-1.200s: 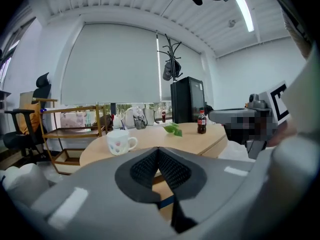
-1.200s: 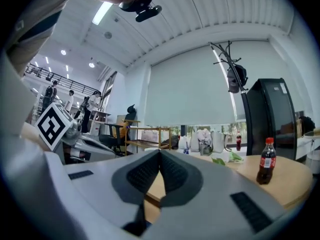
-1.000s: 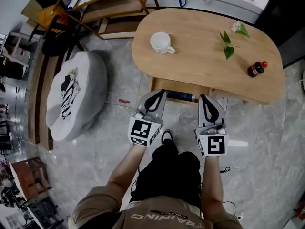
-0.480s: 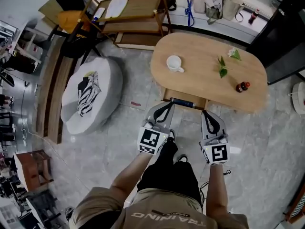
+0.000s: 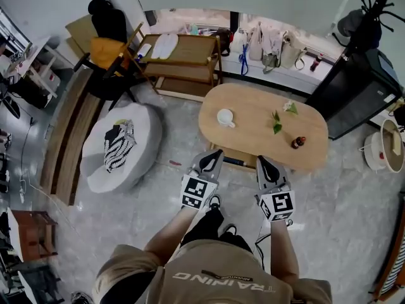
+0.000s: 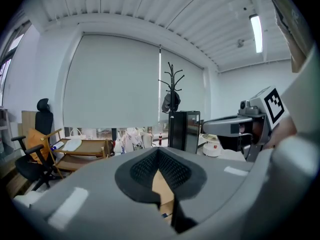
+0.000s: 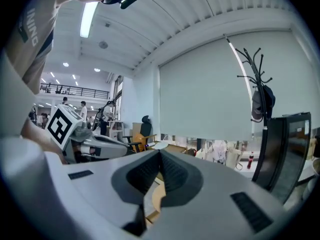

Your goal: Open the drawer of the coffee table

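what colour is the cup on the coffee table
The cup is white; it shows best in the head view.

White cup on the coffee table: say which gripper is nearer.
Left. The left gripper hangs almost straight in front of the cup, off the table's edge; the right gripper is farther along, toward the bottle.

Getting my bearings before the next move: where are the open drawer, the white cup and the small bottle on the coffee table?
drawer (image 5: 234,155), head view, bare wood inside it.
white cup (image 5: 224,116), head view, middle of its bowl.
small bottle (image 5: 297,142), head view, its dark body.
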